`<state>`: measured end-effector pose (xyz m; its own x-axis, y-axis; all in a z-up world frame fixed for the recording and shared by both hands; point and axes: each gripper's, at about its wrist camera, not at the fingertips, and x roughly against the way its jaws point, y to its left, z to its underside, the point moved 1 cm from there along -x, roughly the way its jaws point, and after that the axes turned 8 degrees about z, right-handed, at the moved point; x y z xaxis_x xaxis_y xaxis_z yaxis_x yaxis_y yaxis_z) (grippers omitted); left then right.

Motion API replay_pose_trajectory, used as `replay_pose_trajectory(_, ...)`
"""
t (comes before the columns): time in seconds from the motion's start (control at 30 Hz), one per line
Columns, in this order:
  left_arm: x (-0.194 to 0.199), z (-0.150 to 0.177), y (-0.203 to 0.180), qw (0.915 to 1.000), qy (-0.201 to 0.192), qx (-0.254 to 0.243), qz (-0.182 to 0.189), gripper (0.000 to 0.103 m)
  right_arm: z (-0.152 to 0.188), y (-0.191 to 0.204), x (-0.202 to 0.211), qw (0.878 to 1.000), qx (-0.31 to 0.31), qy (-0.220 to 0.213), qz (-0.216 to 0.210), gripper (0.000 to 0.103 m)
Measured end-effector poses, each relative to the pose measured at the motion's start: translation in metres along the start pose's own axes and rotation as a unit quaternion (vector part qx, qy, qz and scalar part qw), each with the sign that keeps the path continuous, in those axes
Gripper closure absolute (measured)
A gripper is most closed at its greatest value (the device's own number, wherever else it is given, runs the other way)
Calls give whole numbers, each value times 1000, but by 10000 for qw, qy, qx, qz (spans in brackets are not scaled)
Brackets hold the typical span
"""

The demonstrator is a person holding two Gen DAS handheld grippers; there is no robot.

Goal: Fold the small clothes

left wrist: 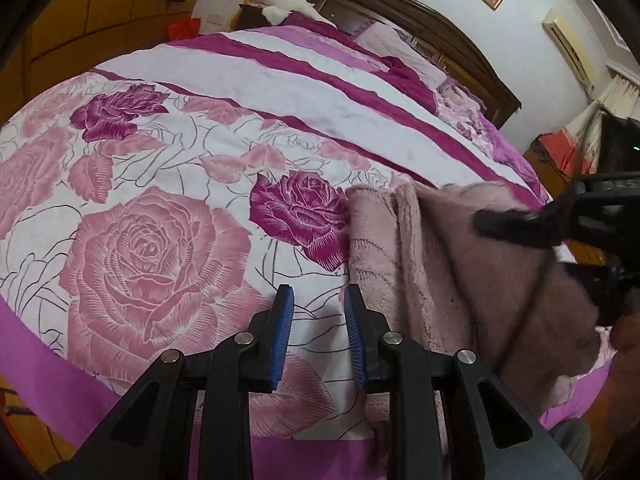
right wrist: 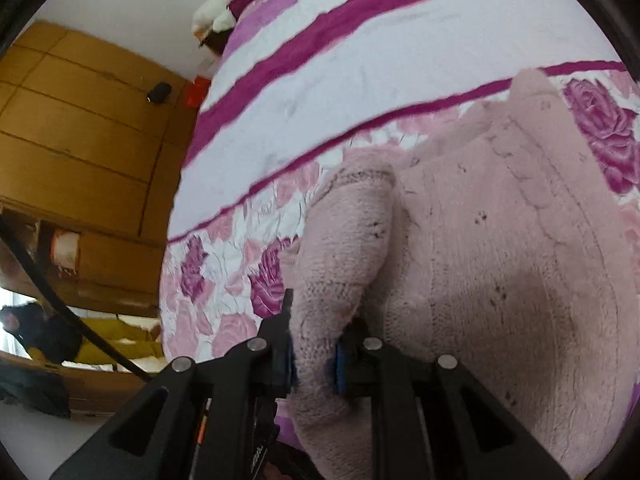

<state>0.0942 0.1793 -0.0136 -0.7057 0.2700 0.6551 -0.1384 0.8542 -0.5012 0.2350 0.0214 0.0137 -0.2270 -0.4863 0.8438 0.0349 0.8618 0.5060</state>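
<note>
A fuzzy pale pink knitted garment (left wrist: 440, 264) lies on the rose-patterned bedspread (left wrist: 160, 184) near the bed's front edge. In the left wrist view my left gripper (left wrist: 319, 312) hovers just left of the garment's edge. Its blue pads (left wrist: 282, 336) stand apart with only bedspread showing between them. In the right wrist view my right gripper (right wrist: 314, 344) is shut on a rounded fold of the pink garment (right wrist: 500, 240), which bulges up between the jaws. Seen from the left wrist, a black finger of the right gripper (left wrist: 512, 226) reaches over the garment from the right.
A dark wooden headboard (left wrist: 440, 28) and pillows (left wrist: 400, 48) are at the far end of the bed. A white soft toy (left wrist: 284, 2) lies at the far corner. Wooden wardrobe doors (right wrist: 80, 140) stand beside the bed. A hand (left wrist: 624, 332) shows at the right edge.
</note>
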Motion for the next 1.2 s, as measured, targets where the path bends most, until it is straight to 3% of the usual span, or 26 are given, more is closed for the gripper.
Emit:
replay_pose_trajectory(0.23, -5, 1, 0, 9998, 116, -58, -120, 101, 7, 2, -18, 9999, 36, 95, 31, 87)
replay_pose_trajectory(0.27, -5, 1, -1, 9998, 115, -56, -117, 101, 6, 3, -19, 9999, 35, 154, -38, 83)
replay_pose_trajectory(0.4, -5, 1, -1, 9998, 116, -65, -120, 101, 5, 0, -14, 9941, -395, 263, -977, 69)
replay_pose_trajectory(0.5, -4, 1, 0, 9999, 103, -7, -82, 101, 7, 8, -4, 9868, -239, 318, -1570, 69)
replay_pose_trajectory(0.57, 1, 3, 2, 9999, 82, 59, -52, 101, 8, 9, 8, 9858, -19, 198, -1670, 69)
replay_pose_trajectory(0.67, 16, 13, 4, 9997, 35, 161, 157, 99, 14, -4, 40, 9876, 449, -228, -1490, 69)
replay_pose_trajectory(0.73, 27, 23, 4, 9988, -1, 256, 409, 88, 20, -20, 62, 9867, 842, -570, -1265, 68)
replay_pose_trajectory(0.8, 39, 35, 1, 9961, 10, 342, 817, 83, 31, -42, 84, 9827, 1273, -968, -931, 68)
replay_pose_trajectory(0.87, 53, 48, -7, 9946, -4, 314, 993, 80, 50, -70, 106, 9725, 1730, -1464, -529, 68)
replay_pose_trajectory(1.03, 72, 67, -27, 9950, -67, 127, 984, 71, 107, -135, 143, 9354, 2389, -2571, 429, 68)
replay_pose_trajectory(1.1, 76, 72, -35, 9936, -57, 211, 1108, 70, 121, -154, 150, 9262, 2449, -2789, 668, 68)
replay_pose_trajectory(1.2, 70, 75, -44, 9885, 72, 360, 1466, 66, 133, -176, 146, 9347, 2195, -2735, 578, 68)
